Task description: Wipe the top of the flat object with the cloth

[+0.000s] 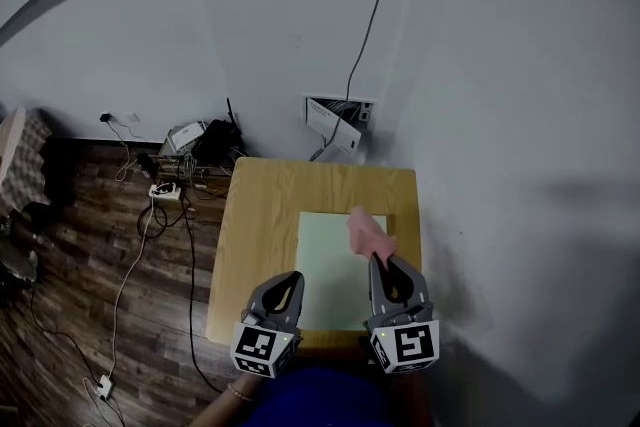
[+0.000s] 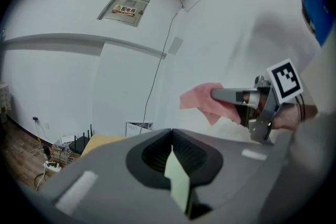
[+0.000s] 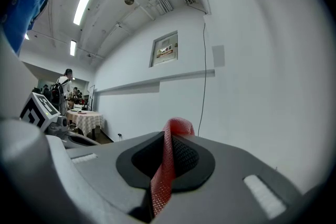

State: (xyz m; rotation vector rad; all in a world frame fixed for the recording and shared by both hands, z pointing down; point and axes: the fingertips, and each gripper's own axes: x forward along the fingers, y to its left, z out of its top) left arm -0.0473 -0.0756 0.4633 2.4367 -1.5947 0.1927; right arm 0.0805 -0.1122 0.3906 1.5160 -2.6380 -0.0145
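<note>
A pale green flat sheet (image 1: 335, 275) lies on the right half of a small wooden table (image 1: 260, 215). My right gripper (image 1: 380, 260) hangs over the sheet's right side, shut on a pink cloth (image 1: 366, 233) that sticks out ahead of the jaws. In the right gripper view the cloth (image 3: 165, 165) is pinched between the shut jaws of that gripper (image 3: 169, 136). My left gripper (image 1: 287, 277) sits at the sheet's left edge near the front corner. In the left gripper view its jaws (image 2: 172, 139) are shut with a strip of the green sheet (image 2: 176, 178) between them.
The table stands against a white wall, with its right edge close to the corner. A white wall box (image 1: 340, 120) and a hanging cable are behind it. Routers (image 1: 200, 140), a power strip (image 1: 165, 192) and loose cables lie on the wooden floor to the left.
</note>
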